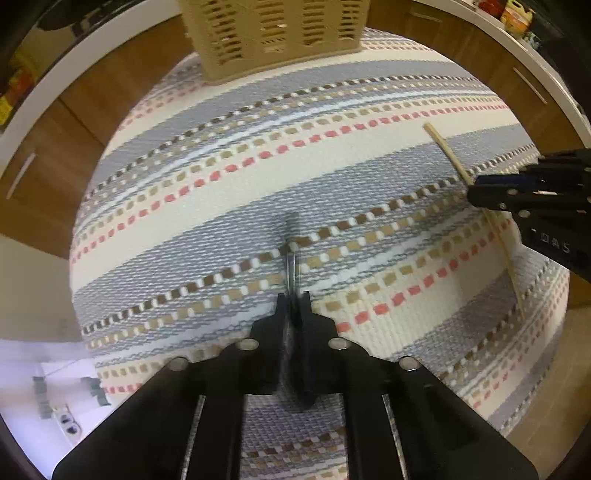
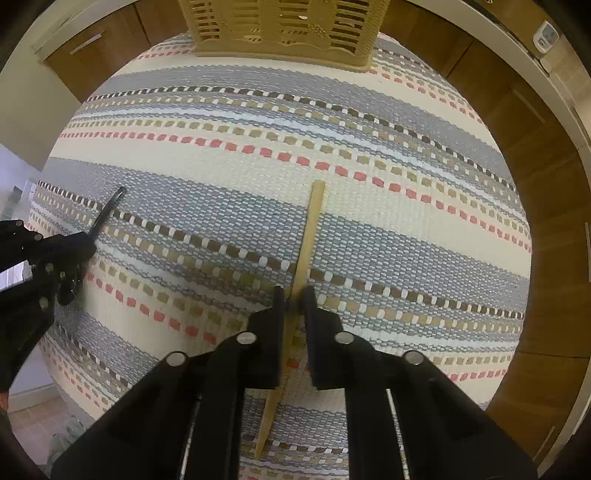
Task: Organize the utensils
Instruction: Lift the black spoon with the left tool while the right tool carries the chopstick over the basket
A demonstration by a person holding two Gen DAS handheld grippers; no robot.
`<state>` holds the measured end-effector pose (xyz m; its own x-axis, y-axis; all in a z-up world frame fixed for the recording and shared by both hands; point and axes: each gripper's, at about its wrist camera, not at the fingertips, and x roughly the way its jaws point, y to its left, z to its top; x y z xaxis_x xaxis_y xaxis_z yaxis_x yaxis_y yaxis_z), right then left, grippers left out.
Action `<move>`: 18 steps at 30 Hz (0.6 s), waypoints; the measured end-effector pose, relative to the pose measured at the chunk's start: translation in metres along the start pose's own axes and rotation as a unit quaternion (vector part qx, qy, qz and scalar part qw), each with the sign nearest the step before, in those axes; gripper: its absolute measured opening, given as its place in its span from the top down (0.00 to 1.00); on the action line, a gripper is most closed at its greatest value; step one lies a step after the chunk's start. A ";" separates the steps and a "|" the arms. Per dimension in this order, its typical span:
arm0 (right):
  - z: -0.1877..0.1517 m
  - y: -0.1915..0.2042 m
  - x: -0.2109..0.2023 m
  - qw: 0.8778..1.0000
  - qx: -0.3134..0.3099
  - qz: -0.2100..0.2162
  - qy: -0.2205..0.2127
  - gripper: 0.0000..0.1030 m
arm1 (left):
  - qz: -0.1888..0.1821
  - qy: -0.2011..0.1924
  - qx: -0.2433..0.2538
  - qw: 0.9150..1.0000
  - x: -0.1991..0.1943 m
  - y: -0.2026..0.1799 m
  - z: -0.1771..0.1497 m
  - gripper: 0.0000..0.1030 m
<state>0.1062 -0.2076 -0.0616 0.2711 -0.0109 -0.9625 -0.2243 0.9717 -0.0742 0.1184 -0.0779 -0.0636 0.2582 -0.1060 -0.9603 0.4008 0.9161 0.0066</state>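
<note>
My left gripper (image 1: 294,301) is shut on a thin dark metal utensil (image 1: 291,251) that points forward over the striped mat; it also shows in the right wrist view (image 2: 107,210), held by the left gripper (image 2: 86,243). My right gripper (image 2: 293,295) is shut on a long wooden chopstick (image 2: 308,236), which runs forward and back between its fingers. In the left wrist view the chopstick (image 1: 447,147) sticks out of the right gripper (image 1: 476,192). A beige slotted utensil basket (image 1: 273,33) stands at the far edge of the mat, also in the right wrist view (image 2: 284,29).
The striped woven mat (image 1: 221,192) covers a round table. Brown wooden cabinets (image 1: 48,155) and a white countertop ring the background. Floor shows beyond the mat's right side (image 2: 535,295).
</note>
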 end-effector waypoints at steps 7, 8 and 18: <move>-0.009 -0.013 -0.011 0.998 0.020 0.058 -0.033 0.95 | -0.098 -0.048 -0.081 0.991 -0.009 0.021 -0.003 0.97; -0.010 -0.016 -0.016 0.997 0.022 0.066 -0.041 0.95 | -0.108 -0.054 -0.089 0.989 -0.011 0.022 -0.004 0.97; -0.040 -0.055 -0.047 0.976 0.068 0.154 -0.138 0.97 | -0.135 -0.144 -0.111 0.974 -0.051 0.037 0.002 0.97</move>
<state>0.0683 -0.2703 -0.0225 0.4569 0.3330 -0.8248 -0.2137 0.9412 0.2617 0.1223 -0.0395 -0.0137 0.4184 -0.4298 -0.8001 0.2960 0.8974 -0.3273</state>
